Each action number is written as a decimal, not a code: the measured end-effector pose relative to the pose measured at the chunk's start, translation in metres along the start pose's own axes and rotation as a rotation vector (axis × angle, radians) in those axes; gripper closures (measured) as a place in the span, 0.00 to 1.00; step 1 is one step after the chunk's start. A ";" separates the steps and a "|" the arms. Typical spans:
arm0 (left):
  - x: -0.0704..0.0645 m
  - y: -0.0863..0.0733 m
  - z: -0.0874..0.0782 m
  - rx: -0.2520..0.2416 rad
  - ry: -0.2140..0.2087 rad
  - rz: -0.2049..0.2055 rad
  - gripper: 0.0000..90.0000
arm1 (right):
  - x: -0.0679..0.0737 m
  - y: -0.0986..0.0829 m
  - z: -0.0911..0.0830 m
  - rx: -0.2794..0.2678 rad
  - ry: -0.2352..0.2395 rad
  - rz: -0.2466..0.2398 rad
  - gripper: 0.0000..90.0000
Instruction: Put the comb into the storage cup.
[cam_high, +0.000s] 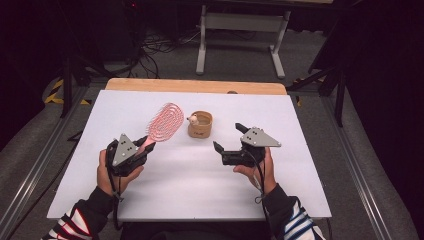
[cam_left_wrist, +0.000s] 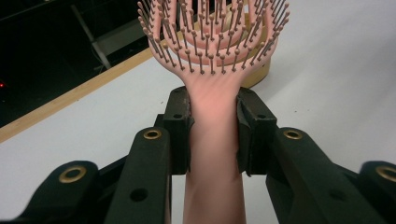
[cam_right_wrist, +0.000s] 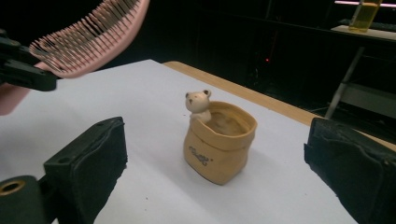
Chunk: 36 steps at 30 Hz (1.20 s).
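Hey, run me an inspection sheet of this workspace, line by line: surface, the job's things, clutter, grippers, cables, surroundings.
Surface: white board on a wooden table whose far edge shows.
Job's things: pink hairbrush held off the board by its handle, bristles up; tan bag-shaped pot with a small bear figure on its rim, upright, apart from the brush.
Clutter: nothing seen.
Grippers: left gripper shut on the brush handle; right gripper open, holding nothing, jaws facing the pot.
Cables: one trails from each gripper along the forearm; more lie tangled on the floor beyond the table.
Surroundings: grey floor, white table legs, dark room.
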<state>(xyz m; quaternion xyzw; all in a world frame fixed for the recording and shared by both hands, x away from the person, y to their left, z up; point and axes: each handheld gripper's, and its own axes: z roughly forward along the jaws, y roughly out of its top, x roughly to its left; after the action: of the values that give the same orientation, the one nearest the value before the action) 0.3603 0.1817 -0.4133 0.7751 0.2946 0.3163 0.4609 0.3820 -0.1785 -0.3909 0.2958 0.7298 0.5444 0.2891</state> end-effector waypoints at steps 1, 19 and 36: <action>0.000 0.000 0.000 0.000 0.000 0.000 0.77 | 0.000 0.000 0.000 0.000 0.000 0.000 0.07; -0.031 0.003 0.015 0.010 -0.045 0.083 0.77 | 0.019 0.004 0.016 0.011 0.136 0.092 0.07; -0.053 0.009 0.027 0.003 -0.076 0.140 0.77 | 0.031 0.007 0.025 0.023 0.201 0.121 0.07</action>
<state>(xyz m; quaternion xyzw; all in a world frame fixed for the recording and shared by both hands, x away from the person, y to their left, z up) 0.3492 0.1242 -0.4268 0.8059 0.2224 0.3178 0.4473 0.3813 -0.1375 -0.3931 0.2864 0.7421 0.5794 0.1778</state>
